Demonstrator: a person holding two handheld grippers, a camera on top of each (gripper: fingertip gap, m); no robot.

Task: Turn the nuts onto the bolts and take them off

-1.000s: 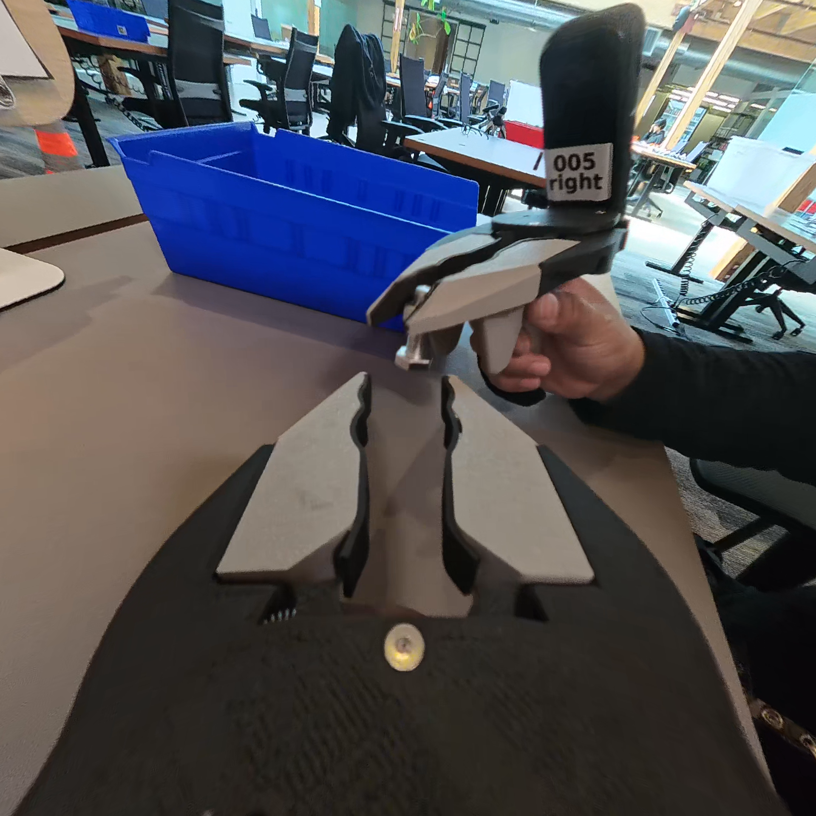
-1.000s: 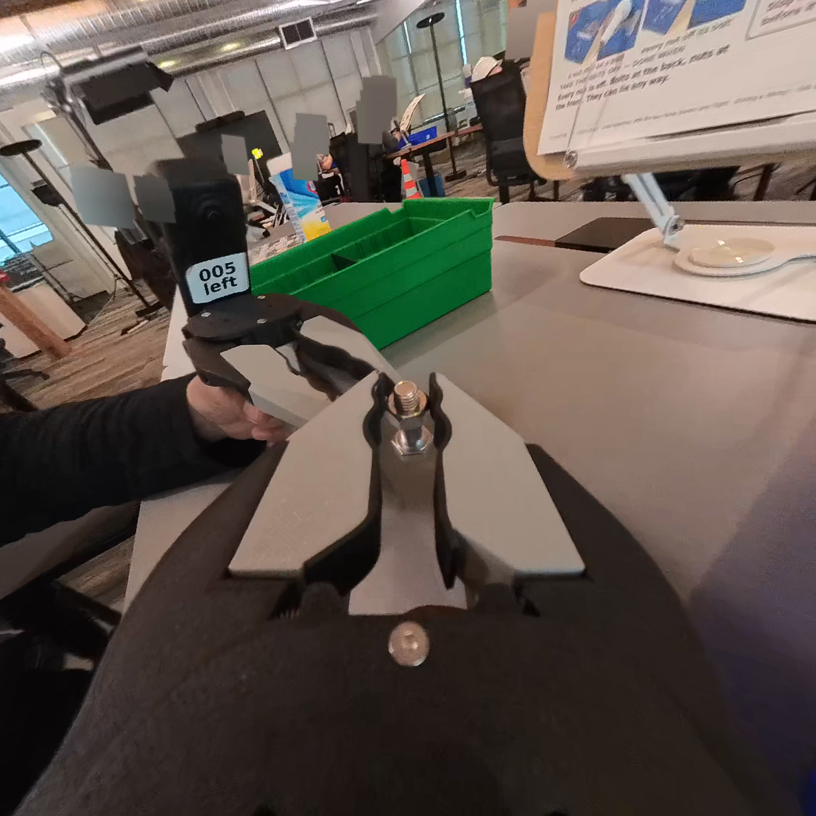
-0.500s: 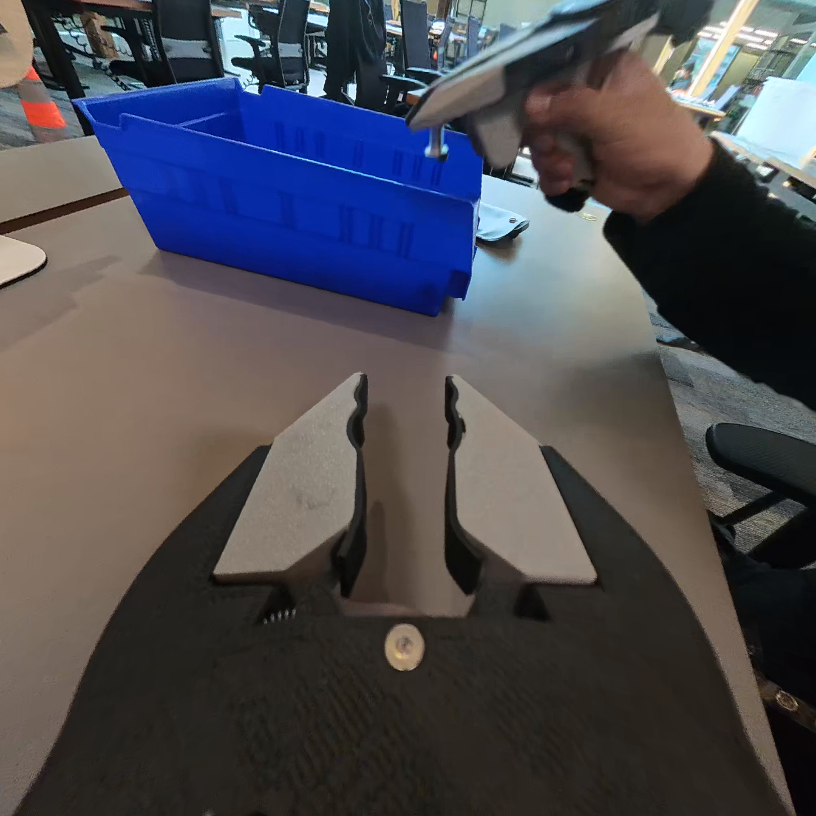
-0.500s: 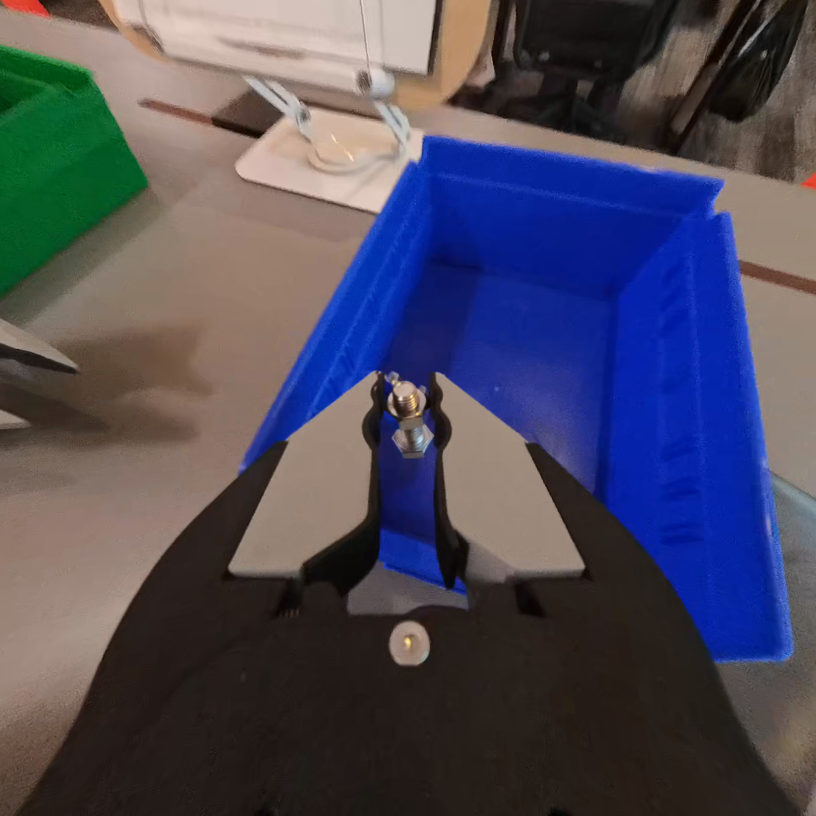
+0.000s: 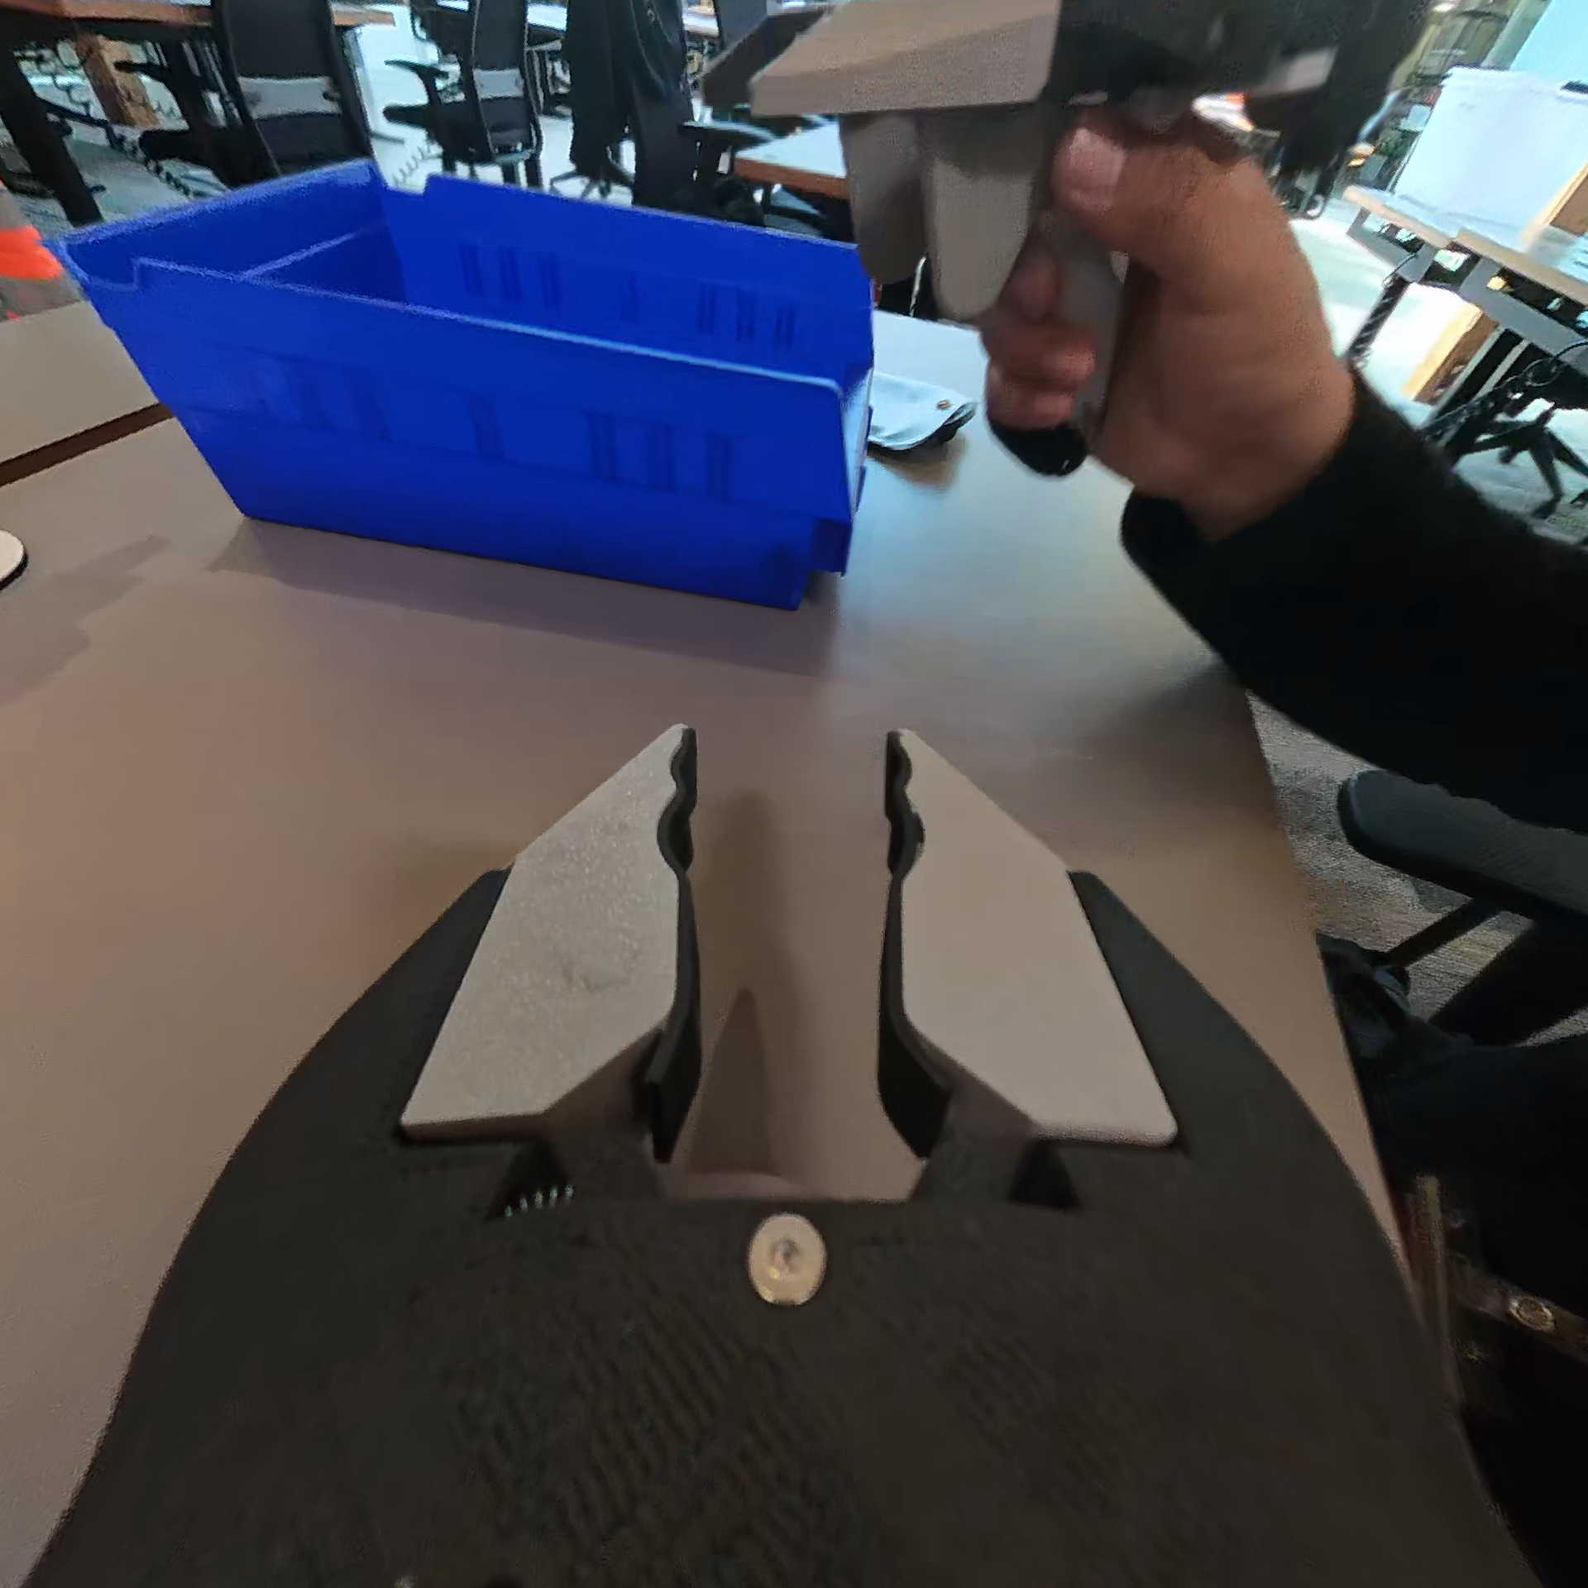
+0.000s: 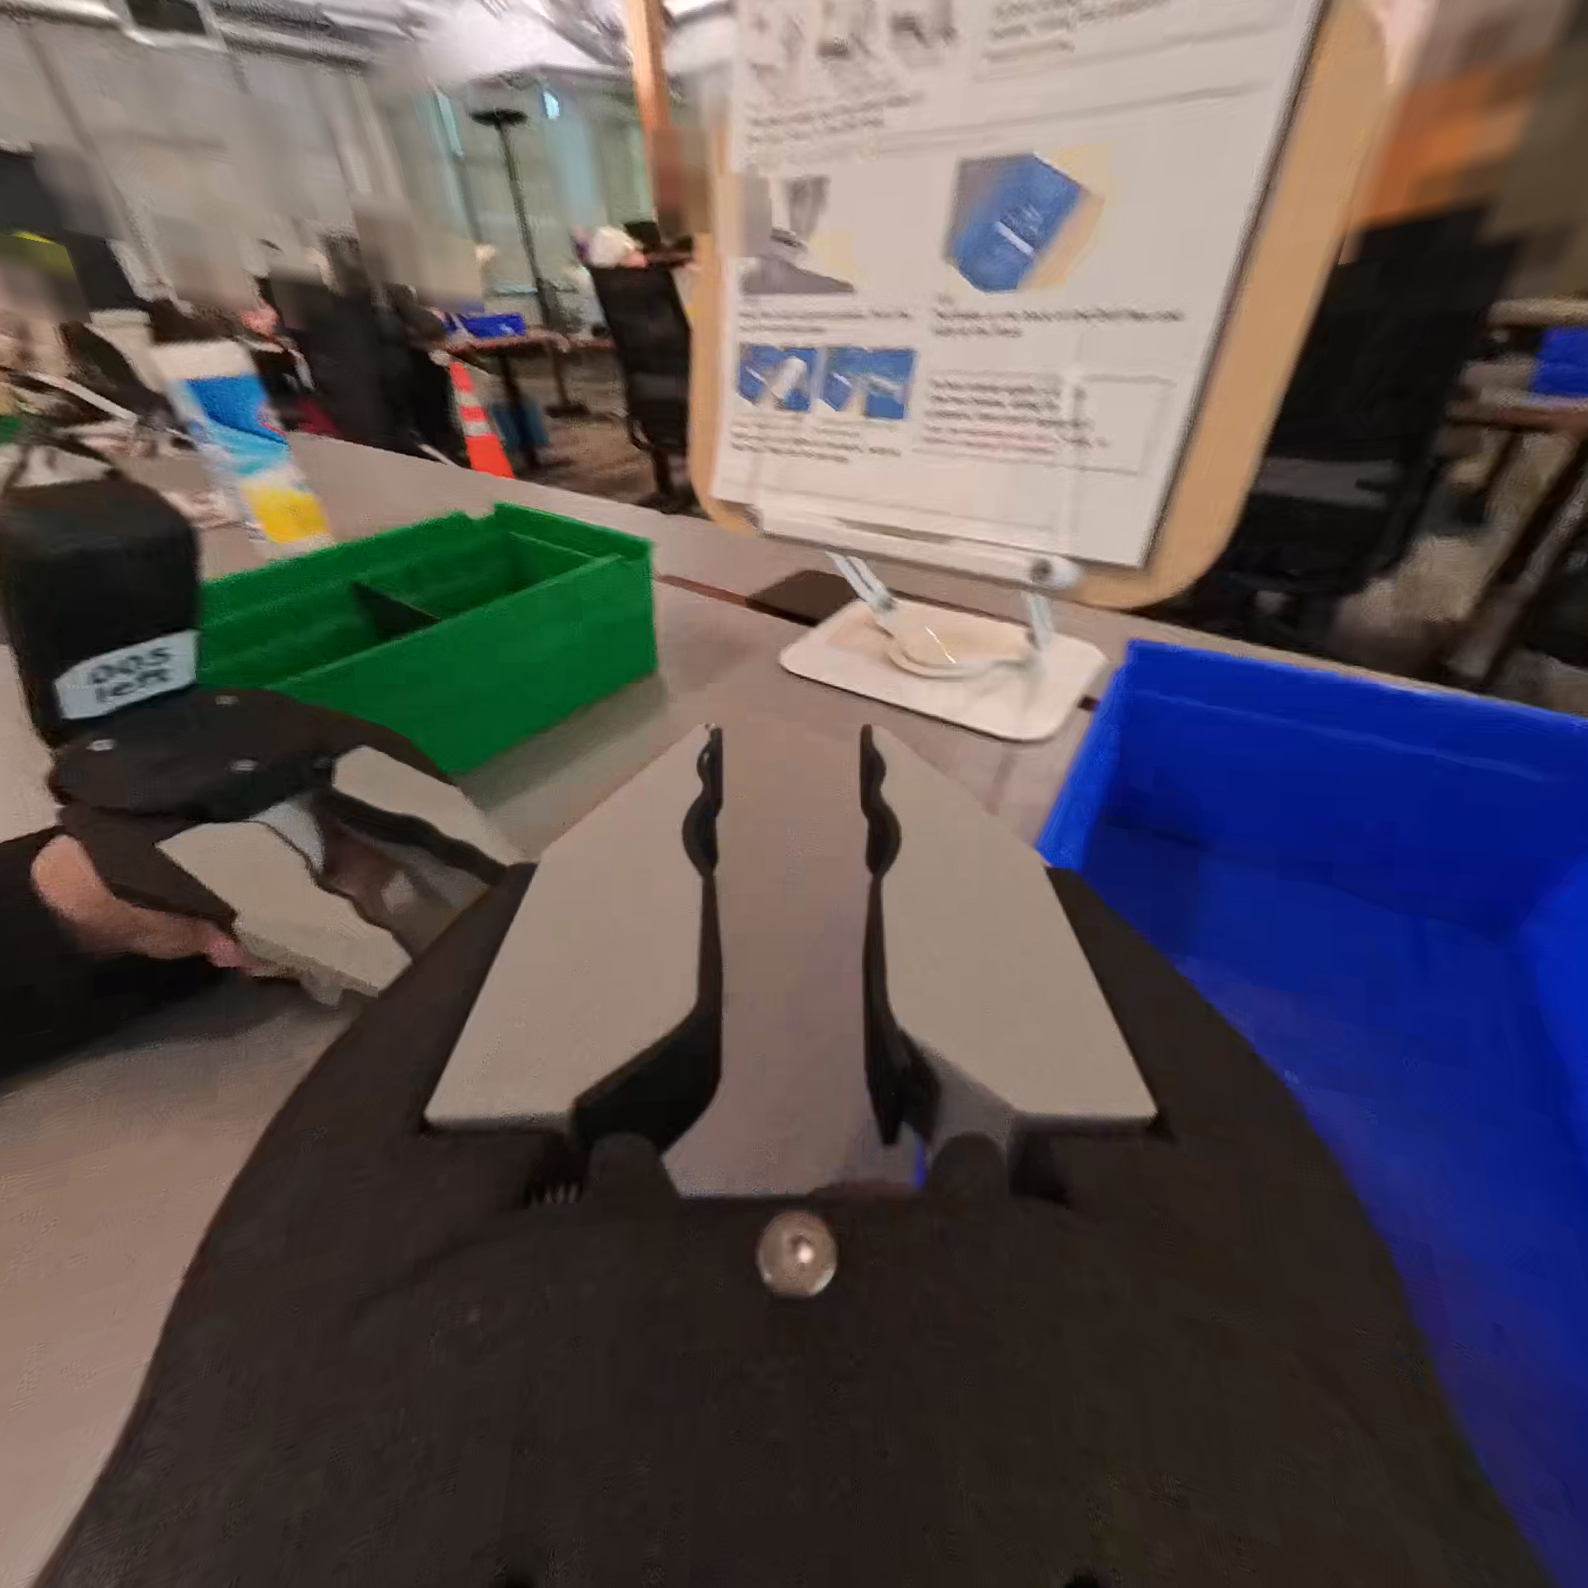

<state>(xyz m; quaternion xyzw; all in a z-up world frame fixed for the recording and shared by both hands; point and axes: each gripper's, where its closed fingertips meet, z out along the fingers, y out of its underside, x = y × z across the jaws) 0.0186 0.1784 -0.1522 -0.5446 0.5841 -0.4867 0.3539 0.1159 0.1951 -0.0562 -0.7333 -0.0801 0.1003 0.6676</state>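
The grey table [image 5: 344,773] is carrying everything. The blue bin [image 5: 516,412] is sitting toward its far side in the left wrist view; in the right wrist view the same bin [image 6: 1340,902] is lying just right of the near fingers, its inside blurred. The green bin [image 6: 447,636], with a divider inside, is standing farther back on the left, well apart from the blue one. An instruction board on a white stand [image 6: 945,662] is standing behind and between the two.

The left gripper [image 5: 790,748] is hovering low over bare table, jaws standing moderately apart and gripping nothing. It is also showing at the left of the right wrist view [image 6: 284,868], held by a hand in a dark sleeve.

The right gripper [image 6: 786,739] is pointing across the table beside the blue bin, jaws parted and gripping nothing. From the left wrist view, the right hand [image 5: 1186,344] is holding it raised, near the bin's right end.

No nut or bolt is showing in either view; the location cannot be told.
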